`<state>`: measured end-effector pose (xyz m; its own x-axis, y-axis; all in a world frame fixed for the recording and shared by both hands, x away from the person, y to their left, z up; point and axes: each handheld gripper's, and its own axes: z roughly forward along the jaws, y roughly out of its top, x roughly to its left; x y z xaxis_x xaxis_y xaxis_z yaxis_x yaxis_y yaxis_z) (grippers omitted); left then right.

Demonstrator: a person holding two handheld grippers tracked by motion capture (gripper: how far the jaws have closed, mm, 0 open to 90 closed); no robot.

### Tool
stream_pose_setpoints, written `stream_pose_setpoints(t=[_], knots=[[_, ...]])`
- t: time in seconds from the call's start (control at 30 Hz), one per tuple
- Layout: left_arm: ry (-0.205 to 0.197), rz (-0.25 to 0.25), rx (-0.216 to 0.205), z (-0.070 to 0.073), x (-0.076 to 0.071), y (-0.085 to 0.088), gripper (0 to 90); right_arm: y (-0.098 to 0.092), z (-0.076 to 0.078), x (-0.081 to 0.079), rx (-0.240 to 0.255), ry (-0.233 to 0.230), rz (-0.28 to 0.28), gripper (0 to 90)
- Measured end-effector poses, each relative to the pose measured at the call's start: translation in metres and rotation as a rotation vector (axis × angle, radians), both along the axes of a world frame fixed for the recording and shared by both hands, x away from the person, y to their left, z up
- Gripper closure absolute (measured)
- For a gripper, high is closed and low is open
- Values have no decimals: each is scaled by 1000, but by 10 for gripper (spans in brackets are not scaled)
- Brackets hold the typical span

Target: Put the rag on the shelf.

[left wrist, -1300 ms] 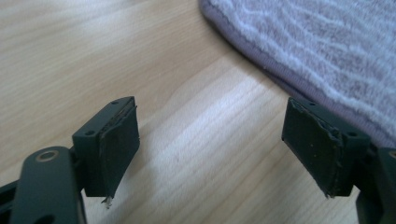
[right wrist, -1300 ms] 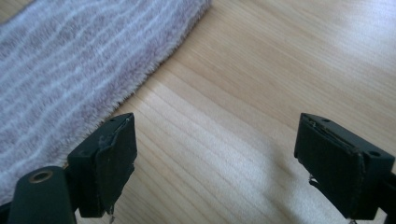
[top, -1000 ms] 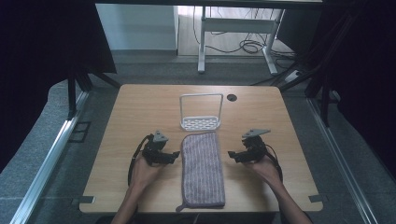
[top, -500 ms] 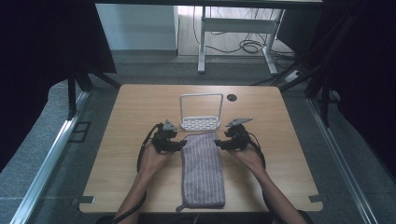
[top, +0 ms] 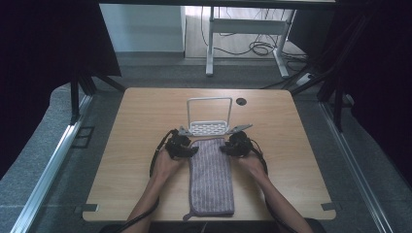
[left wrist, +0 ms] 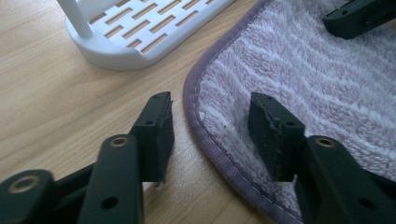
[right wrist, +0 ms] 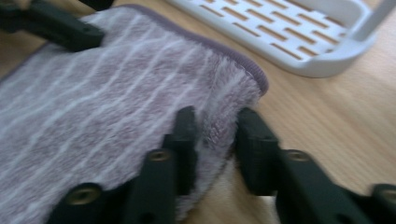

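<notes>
Fingers of the right gripper (right wrist: 212,140) pinch a fold at the towel's far right corner, their jaws having just been closing, with pile bunched between the pads. Those of the left gripper (left wrist: 212,135) stand half-narrowed astride the far left hem, one jaw on bare wood and one over the cloth, also just closing but not yet pressing (the edge lies loose between them). The towel (top: 210,177) lies flat and lengthwise in the middle of the table (top: 121,160), its far end just short of the white rack (top: 209,127). To do the grasp well, the left jaw on the wood should probably slide under the hem before shutting, so both corners are caught evenly and the cloth lifts without skewing.
</notes>
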<state>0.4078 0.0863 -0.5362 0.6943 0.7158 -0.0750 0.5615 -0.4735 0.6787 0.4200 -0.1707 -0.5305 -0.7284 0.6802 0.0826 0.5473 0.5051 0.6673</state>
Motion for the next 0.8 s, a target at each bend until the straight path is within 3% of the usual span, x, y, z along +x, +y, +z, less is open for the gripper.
stream_pose_setpoints(t=[0.07,0.1,0.23,0.3,0.4,0.63,0.8], knots=[[13,2,-7,1,-2,-2,628,1,0,-1,3,0,10,798],[24,-1,-17,1,-3,-3,734,3,1,-2,-11,-7,19,835],[42,2,-34,2,-3,-3,793,5,3,-4,-29,-18,23,848],[23,12,-29,4,-4,-2,803,4,6,-6,-33,-27,27,849],[-8,4,-57,12,-5,-1,805,2,15,-8,-11,-40,26,848],[-69,-33,-77,46,-12,1,801,-7,43,-15,46,-90,42,846],[-107,-38,-95,68,-16,2,800,-9,64,-20,55,-136,55,845]])
